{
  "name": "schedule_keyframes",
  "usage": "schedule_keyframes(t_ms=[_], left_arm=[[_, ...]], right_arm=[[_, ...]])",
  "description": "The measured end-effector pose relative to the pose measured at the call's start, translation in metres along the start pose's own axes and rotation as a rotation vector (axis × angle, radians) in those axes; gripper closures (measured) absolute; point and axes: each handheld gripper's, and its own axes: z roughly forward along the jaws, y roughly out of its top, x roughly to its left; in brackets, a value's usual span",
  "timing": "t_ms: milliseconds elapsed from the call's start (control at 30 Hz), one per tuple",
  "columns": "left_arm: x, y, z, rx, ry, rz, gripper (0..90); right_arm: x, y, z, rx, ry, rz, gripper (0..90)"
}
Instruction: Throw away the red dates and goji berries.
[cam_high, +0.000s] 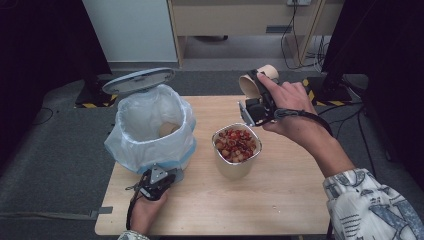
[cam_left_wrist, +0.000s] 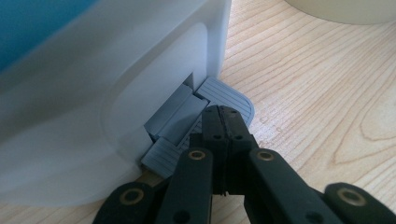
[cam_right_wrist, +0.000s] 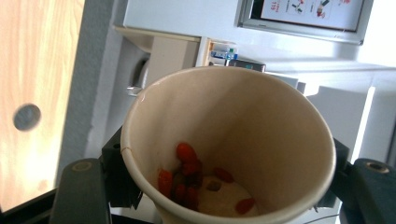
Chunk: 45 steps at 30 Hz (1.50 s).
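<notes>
A white pedal bin (cam_high: 150, 125) with a pale liner stands at the table's left, its grey lid (cam_high: 139, 80) raised. A paper cup (cam_high: 168, 130) lies inside it. My left gripper (cam_high: 156, 182) sits low at the bin's base, shut with nothing between its jaws. Its tips (cam_left_wrist: 225, 116) rest on the grey pedal (cam_left_wrist: 224, 95). My right gripper (cam_high: 259, 87) is held up over the table's far right side, shut on a tilted paper cup (cam_high: 255, 82). That cup (cam_right_wrist: 229, 140) holds a few red berries (cam_right_wrist: 187, 154) at its bottom.
A tub (cam_high: 236, 150) full of red and tan dried bits stands mid-table, just right of the bin. The wooden table (cam_high: 280, 200) lies bare in front and to the right. Cables and dark stands ring the table on the floor.
</notes>
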Motion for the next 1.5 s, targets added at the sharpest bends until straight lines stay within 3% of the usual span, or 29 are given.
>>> schedule_keyframes(t_ms=[267, 333, 400, 567, 600, 867, 933, 967, 1133, 1233, 1267, 1500], left_arm=[[0.0, 0.0, 0.0, -0.001, 0.0, 0.001, 89.0], [0.0, 0.0, 0.0, 0.0, -0.001, 0.001, 89.0], [0.0, 0.0, 0.0, 0.001, 0.0, 0.0, 89.0], [0.0, 0.0, 0.0, 0.001, -0.001, -0.001, 89.0], [0.0, 0.0, 0.0, 0.001, -0.001, -0.001, 89.0], [0.0, 0.0, 0.0, 0.001, 0.0, 0.0, 89.0], [0.0, 0.0, 0.0, 0.002, 0.0, 0.0, 89.0], [0.0, 0.0, 0.0, -0.001, -0.001, -0.001, 89.0], [0.0, 0.0, 0.0, 0.0, -0.002, -0.002, 89.0], [0.0, 0.0, 0.0, -0.002, -0.002, -0.003, 89.0], [0.0, 0.0, 0.0, -0.002, -0.002, -0.004, 89.0], [0.0, 0.0, 0.0, -0.004, -0.003, -0.006, 89.0]], right_arm=[[0.008, -0.005, 0.008, -0.015, 0.026, 0.121, 30.2], [0.009, -0.005, 0.008, -0.016, 0.027, 0.13, 30.2], [0.01, -0.008, 0.01, -0.025, 0.036, 0.174, 30.2], [0.01, -0.011, 0.01, -0.027, 0.041, 0.207, 30.2], [0.008, -0.014, 0.01, -0.037, 0.046, 0.241, 30.2], [0.002, -0.027, 0.007, -0.042, 0.063, 0.332, 30.0], [0.0, -0.032, 0.007, -0.06, 0.078, 0.393, 29.9], [0.0, -0.032, 0.007, -0.06, 0.078, 0.393, 29.9], [-0.002, -0.043, 0.009, -0.085, 0.1, 0.502, 29.8], [-0.003, -0.046, 0.009, -0.093, 0.107, 0.528, 29.8], [-0.003, -0.049, 0.01, -0.101, 0.117, 0.561, 29.8], [-0.001, -0.06, 0.015, -0.132, 0.164, 0.654, 29.7]])
